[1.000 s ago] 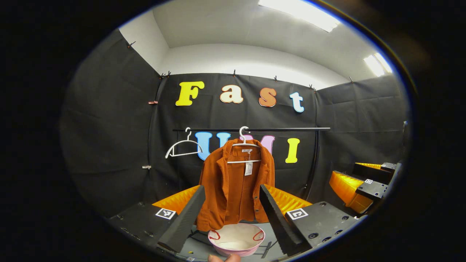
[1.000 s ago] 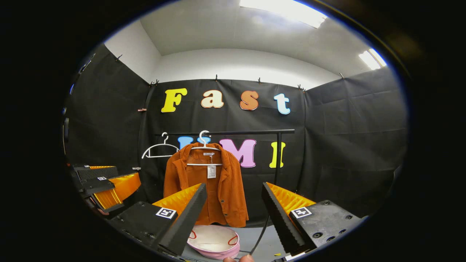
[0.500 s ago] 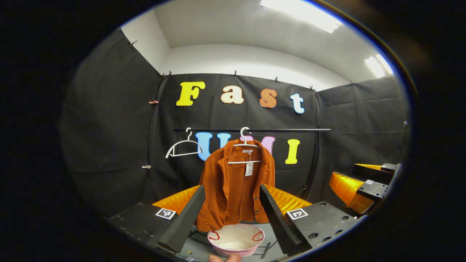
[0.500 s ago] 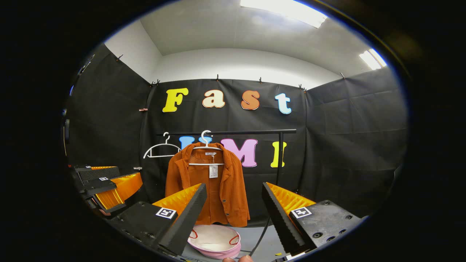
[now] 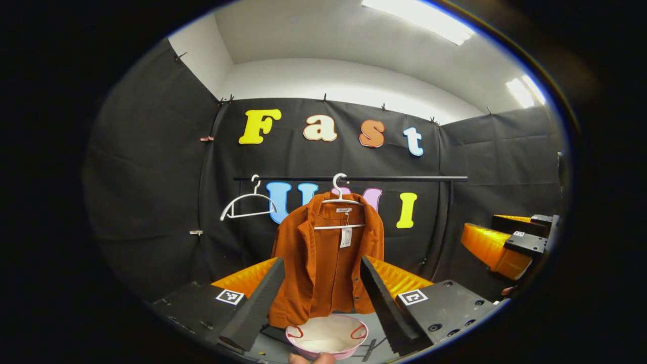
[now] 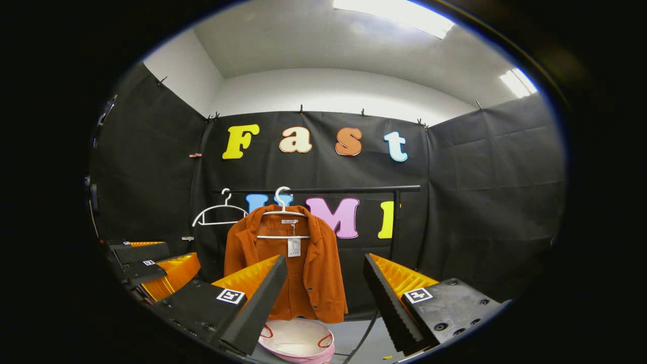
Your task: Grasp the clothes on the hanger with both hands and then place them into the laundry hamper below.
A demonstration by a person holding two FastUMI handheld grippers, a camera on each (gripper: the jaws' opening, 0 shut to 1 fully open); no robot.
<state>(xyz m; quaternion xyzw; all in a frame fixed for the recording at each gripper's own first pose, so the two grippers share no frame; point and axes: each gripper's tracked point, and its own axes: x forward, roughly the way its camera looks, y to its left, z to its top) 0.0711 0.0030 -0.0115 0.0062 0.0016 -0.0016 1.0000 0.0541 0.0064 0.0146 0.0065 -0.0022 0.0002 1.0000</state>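
1. The left gripper view is looking forward between the open fingers of the left tongs [image 5: 322, 298], facing the black clothes rail [image 5: 404, 178] head-on from well back, with the rust-orange corduroy jacket [image 5: 326, 263] hanging dead ahead.
2. The right gripper view is riding the right tongs [image 6: 323, 298], facing the same way from farther right, so the jacket [image 6: 285, 263] is sitting left of centre.
3. Both views are sharing the rail, the jacket, the bare white hanger [image 5: 247, 205] and the pink round hamper [image 5: 326, 337] low down.
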